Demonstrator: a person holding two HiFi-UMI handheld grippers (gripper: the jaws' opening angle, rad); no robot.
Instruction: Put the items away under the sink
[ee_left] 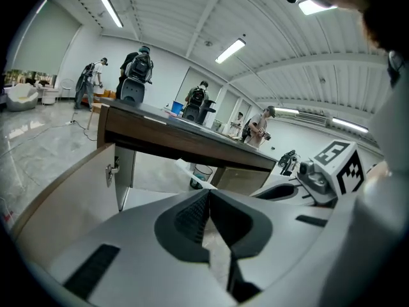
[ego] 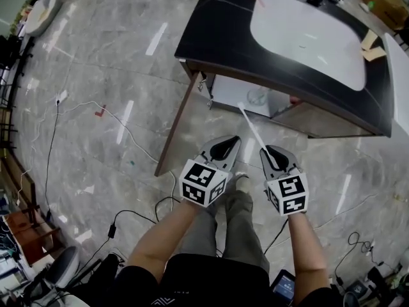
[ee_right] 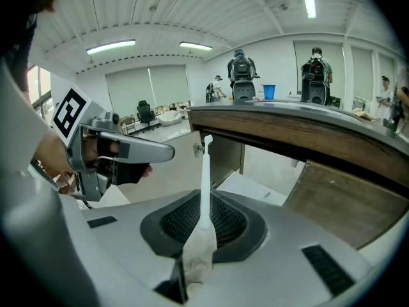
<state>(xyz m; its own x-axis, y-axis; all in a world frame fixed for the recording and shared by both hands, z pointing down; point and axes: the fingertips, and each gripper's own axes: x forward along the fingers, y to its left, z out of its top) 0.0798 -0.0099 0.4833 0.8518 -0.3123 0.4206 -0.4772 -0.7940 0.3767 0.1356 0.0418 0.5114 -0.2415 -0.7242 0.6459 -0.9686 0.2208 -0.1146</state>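
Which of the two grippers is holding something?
The right gripper: its fingers pinch a thin white stick. The left gripper has its fingers shut with nothing between them.

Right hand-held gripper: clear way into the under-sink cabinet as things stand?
Likely yes. The door stands open, and nothing lies between the cabinet and the right hand-held gripper holding the white stick.

Quick tally: two grippers, left gripper (ego: 230, 139) plus right gripper (ego: 270, 149). Two marker cubes, left cube (ego: 203, 181), right cube (ego: 287, 194). One white stick (ego: 254, 132). One sink (ego: 307, 37), one black countertop (ego: 211, 37). Two cabinet doors: left door (ego: 177, 123), right door (ego: 329, 121). One clear cup (ee_left: 202, 173) in cabinet, one blue cup (ee_right: 268, 91) up top. One cardboard box (ego: 383, 2). Background folks too small for solid count.
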